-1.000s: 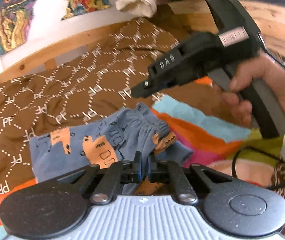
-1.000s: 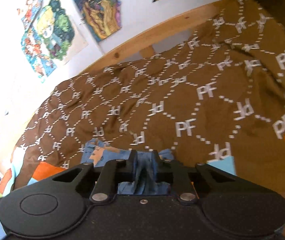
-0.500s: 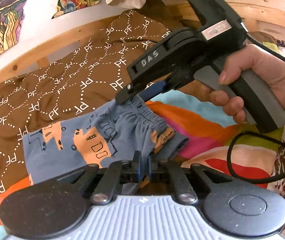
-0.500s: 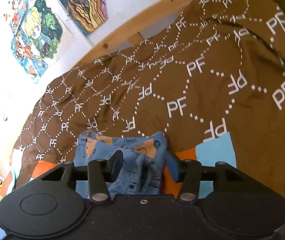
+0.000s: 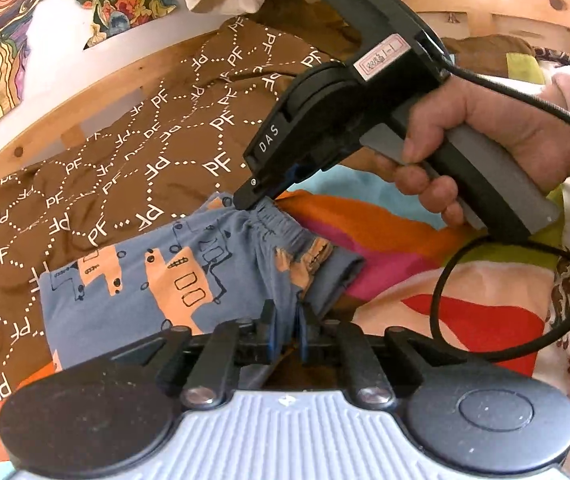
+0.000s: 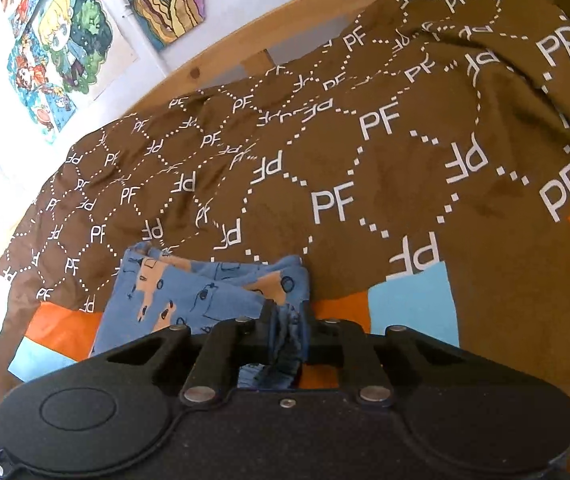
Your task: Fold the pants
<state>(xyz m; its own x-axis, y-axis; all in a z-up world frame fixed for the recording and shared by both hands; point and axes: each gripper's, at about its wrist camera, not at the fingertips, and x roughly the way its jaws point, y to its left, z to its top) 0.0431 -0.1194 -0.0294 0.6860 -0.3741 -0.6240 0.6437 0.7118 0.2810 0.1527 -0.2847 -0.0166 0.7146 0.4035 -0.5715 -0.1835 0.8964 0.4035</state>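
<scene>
Across the bed, a brown blanket (image 6: pixel 385 152) printed with white "PF" letters is lying over a colourful sheet (image 5: pixel 437 280), a wooden bed rail (image 6: pixel 285 36) is running behind it, and posters (image 6: pixel 61 44) are hanging on the white wall. Blue patterned pants (image 5: pixel 157 280) are lying partly folded on blanket and sheet. Left tongs (image 5: pixel 285 330), having just eased slightly, are pinching the near pants edge; right tongs (image 6: pixel 287 330), having just closed, are gripping the bunched waistband. A hand (image 5: pixel 481 140) is holding the right tool, its cable (image 5: pixel 525 336) looping over the sheet.
</scene>
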